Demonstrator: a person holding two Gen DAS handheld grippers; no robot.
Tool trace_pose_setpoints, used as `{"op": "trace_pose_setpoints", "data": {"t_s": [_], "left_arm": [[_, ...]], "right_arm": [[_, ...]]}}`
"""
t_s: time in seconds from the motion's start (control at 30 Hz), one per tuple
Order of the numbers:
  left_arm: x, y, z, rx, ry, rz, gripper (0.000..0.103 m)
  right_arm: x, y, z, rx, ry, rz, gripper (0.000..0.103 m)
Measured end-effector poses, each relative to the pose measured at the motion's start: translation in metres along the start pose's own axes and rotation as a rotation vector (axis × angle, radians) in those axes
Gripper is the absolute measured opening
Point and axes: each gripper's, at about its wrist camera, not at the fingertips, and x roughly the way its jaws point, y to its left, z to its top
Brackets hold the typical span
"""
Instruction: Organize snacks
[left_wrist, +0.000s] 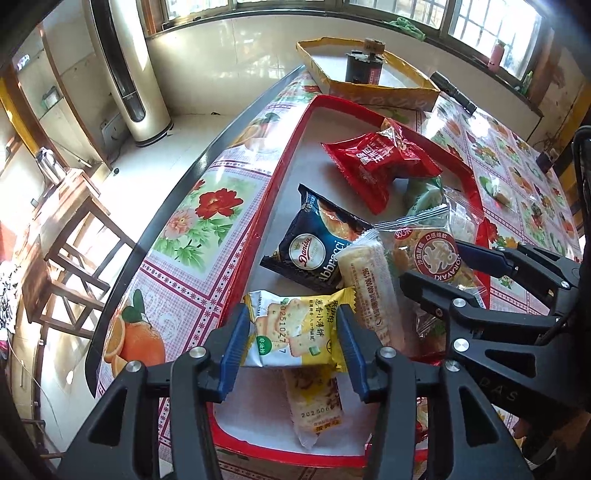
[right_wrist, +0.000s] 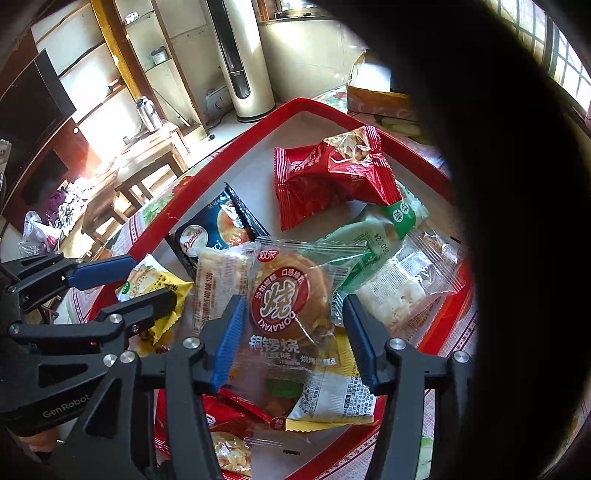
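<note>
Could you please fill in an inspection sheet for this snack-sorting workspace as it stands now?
Surface: table with a floral and fruit oilcloth; a red tray lies on it.
Job's things: yellow cracker packet, dark blue Danisa packet, red packet, dorayaki packet and green packet, all in the tray.
Clutter: yellow cardboard box holding a dark device; black flashlight beside it.
Grippers: left hand-held gripper has its fingers on either side of the yellow cracker packet; right hand-held gripper is open around the dorayaki packet.
Cables: nothing seen.
Surroundings: tower air conditioner, wooden chairs, windows.
</note>
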Motion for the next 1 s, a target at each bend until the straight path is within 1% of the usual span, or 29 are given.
{"op": "trace_pose_setpoints", "data": {"t_s": [0.1, 0.17, 0.43, 0.63, 0.73, 0.83, 1.0], "left_arm": [[0.0, -0.001, 0.001, -0.001, -0.007, 0.03, 0.049], [0.0, -0.001, 0.003, -0.005, -0.009, 0.044, 0.049], [-0.007, -0.009, -0.002, -0.003, -0.039, 0.07, 0.05], [-0.017, -0.018, -0.011, -0.043, -0.071, 0.114, 0.051], [-0.025, -0.025, -0.018, -0.051, -0.099, 0.144, 0.051], [-0.031, -0.032, -0.027, -0.068, -0.123, 0.169, 0.051], [-0.037, -0.037, -0.044, -0.104, -0.133, 0.168, 0.051]], "right_arm": [[-0.004, -0.001, -0.001, 0.003, 0.0, -0.01, 0.058], [-0.008, -0.001, -0.003, 0.004, -0.005, -0.015, 0.066], [-0.028, 0.003, -0.014, -0.013, -0.014, -0.049, 0.073], [-0.04, 0.0, -0.028, 0.008, -0.016, -0.047, 0.077], [-0.047, -0.004, -0.037, 0.028, -0.025, -0.064, 0.082], [-0.055, -0.006, -0.047, 0.045, -0.032, -0.077, 0.083], [-0.067, -0.003, -0.064, 0.042, -0.043, -0.119, 0.085]]}}
